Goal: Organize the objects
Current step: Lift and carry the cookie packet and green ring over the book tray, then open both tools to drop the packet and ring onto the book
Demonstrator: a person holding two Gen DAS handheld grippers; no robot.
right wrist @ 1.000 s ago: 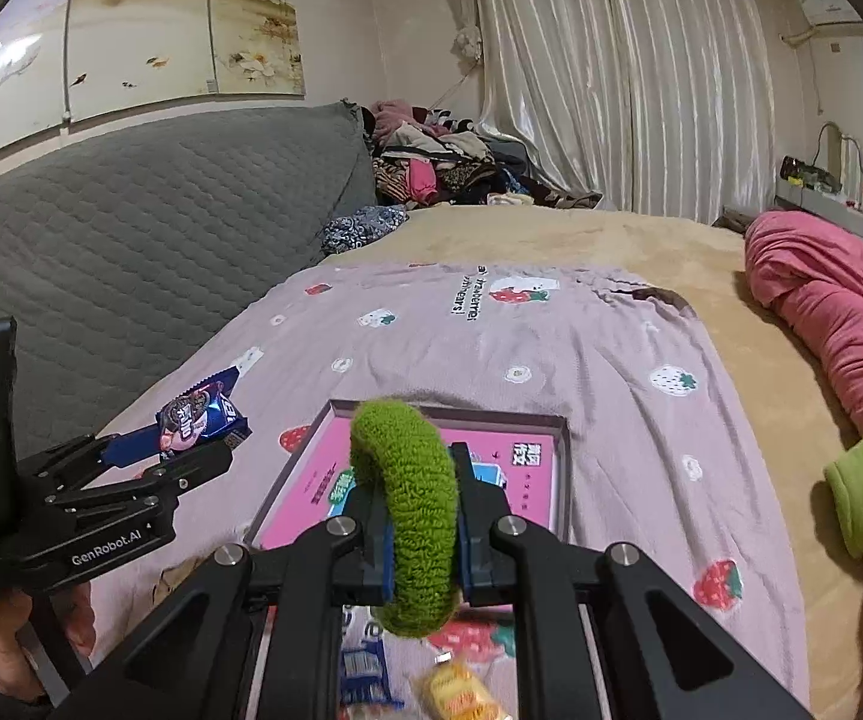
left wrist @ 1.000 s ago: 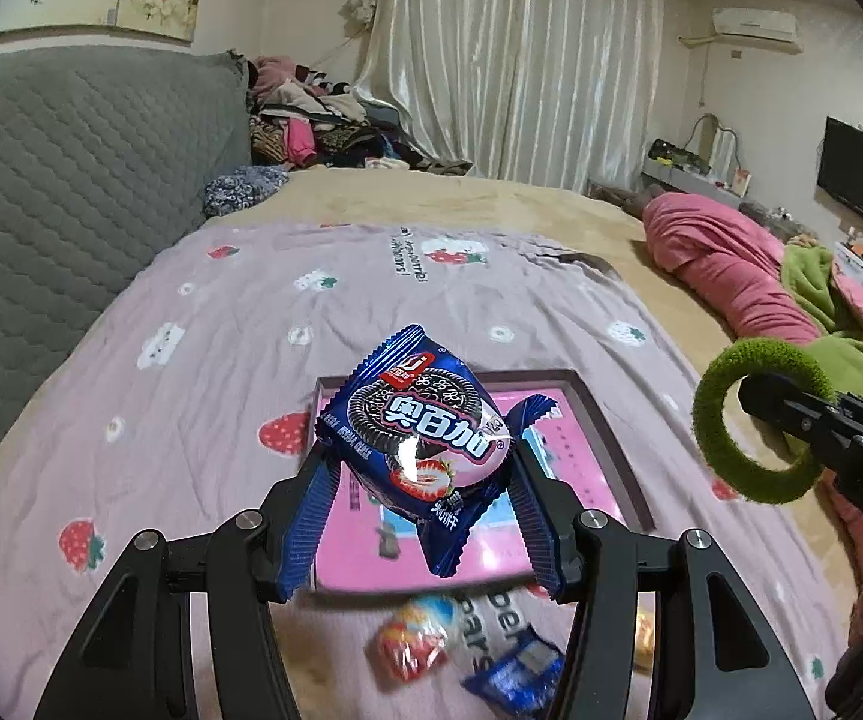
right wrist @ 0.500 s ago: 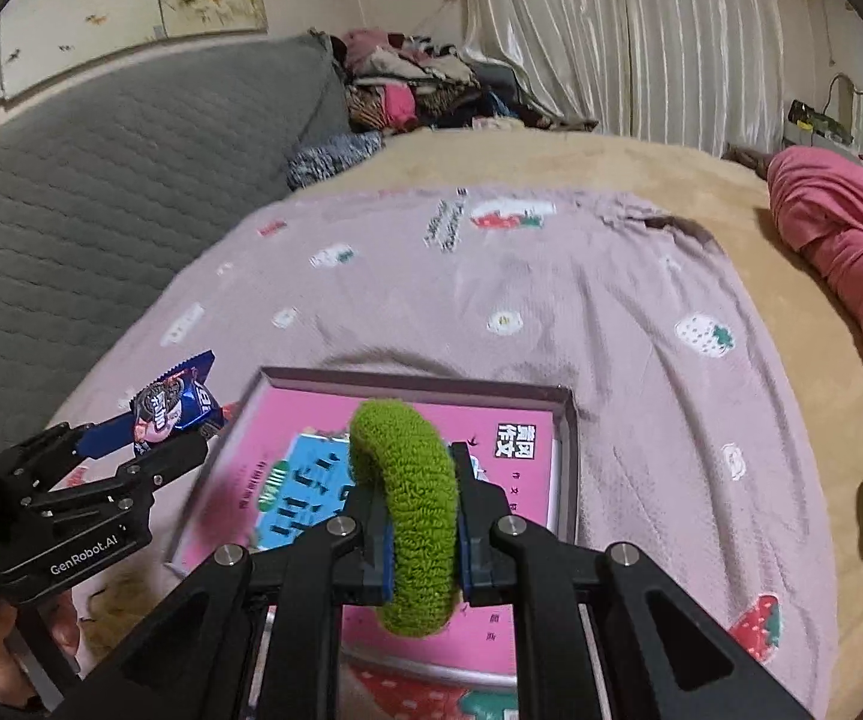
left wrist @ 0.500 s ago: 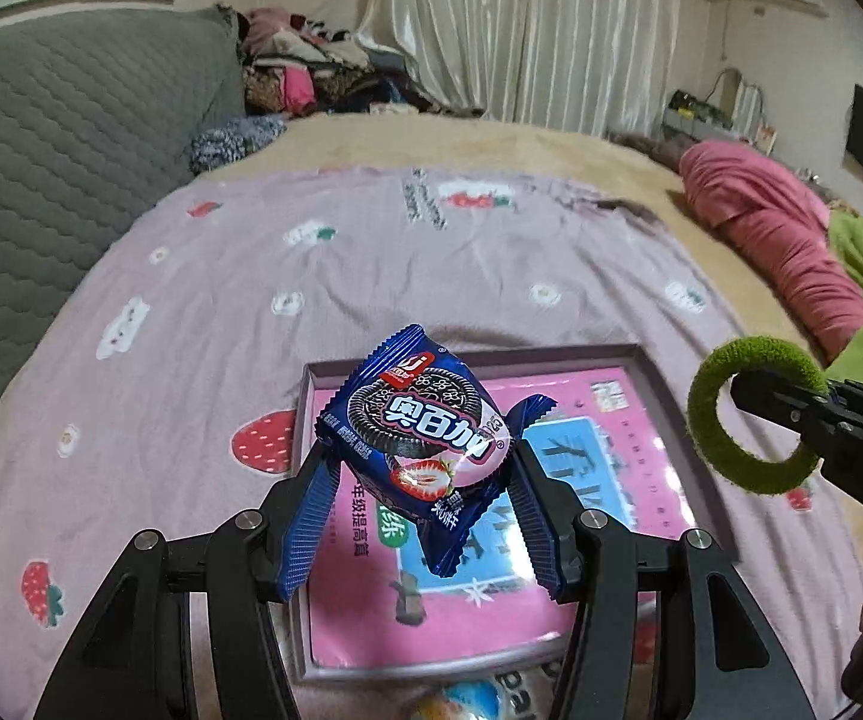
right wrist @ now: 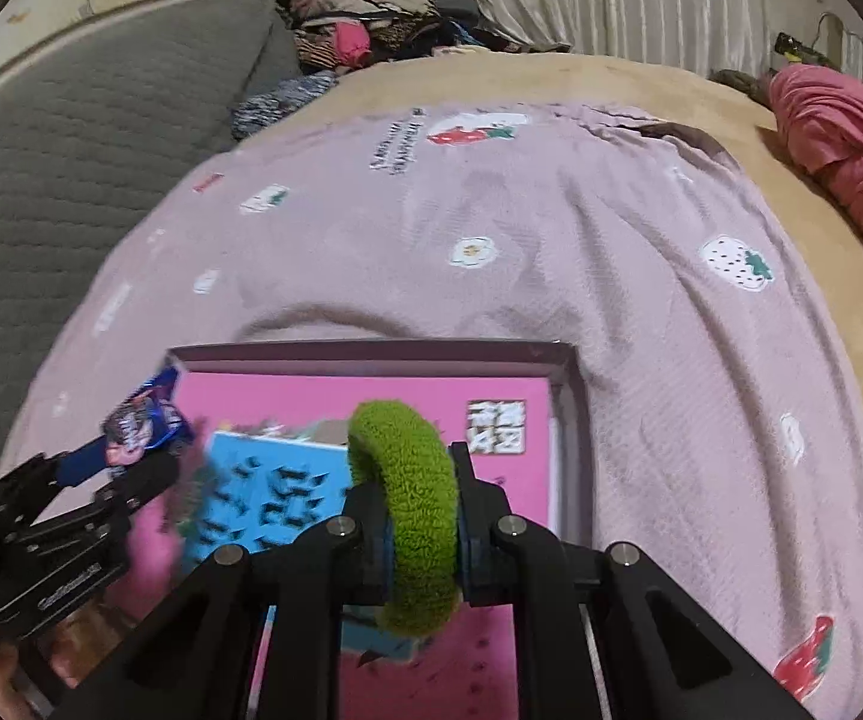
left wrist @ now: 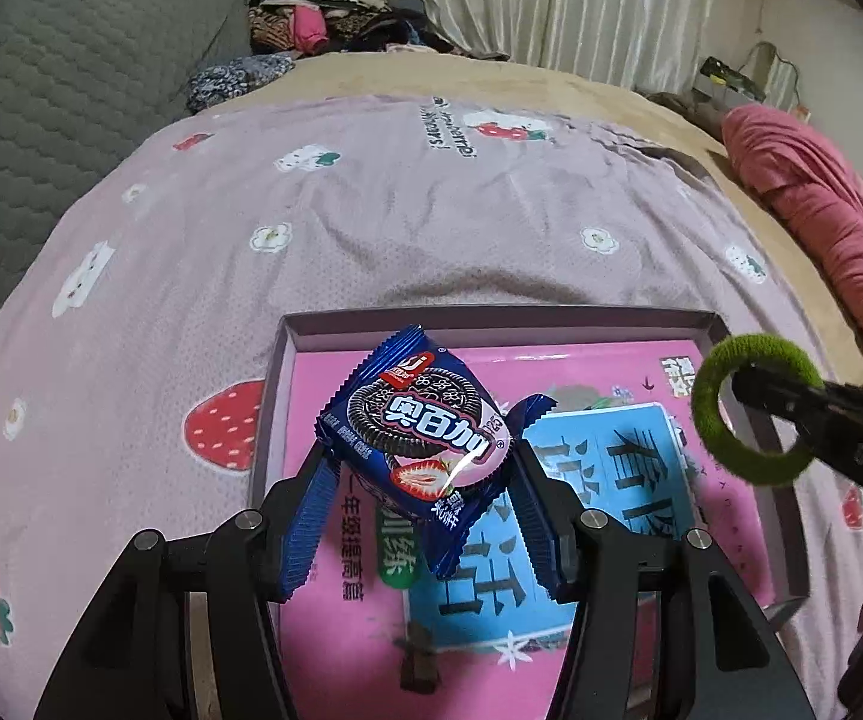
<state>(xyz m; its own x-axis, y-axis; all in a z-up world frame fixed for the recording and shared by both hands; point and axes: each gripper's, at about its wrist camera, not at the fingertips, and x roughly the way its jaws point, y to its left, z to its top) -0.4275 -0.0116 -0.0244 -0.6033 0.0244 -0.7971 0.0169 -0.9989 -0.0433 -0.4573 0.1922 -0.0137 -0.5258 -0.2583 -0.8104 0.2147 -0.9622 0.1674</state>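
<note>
1. The left gripper is clamped on a blue cookie packet; its 2 fingers press the packet's crimped ends from either side, and the printed front faces the camera.
2. The cookie packet hangs in the air above the near left part of a shallow box, clear of the box floor.
3. The right gripper is squeezed together on a fuzzy green hair tie, which stands on edge between the pads, its loop rising above the fingertips.
4. In the left wrist view the green hair tie shows as an open ring at the tip of the right gripper, over the right side of the box, just inside the right wall.
5. In the right wrist view the left gripper reaches in from the left with the cookie packet over the box's left edge; this part is blurred.
6. The box has dark, low walls and a pink floor with a blue printed panel carrying large characters.
7. The box sits on a mauve bedspread printed with strawberries and flowers, toward the bedspread's near edge.
8. A grey quilted headboard runs along the left side of the bed, and a pink blanket lies bunched at the far right edge.
</note>
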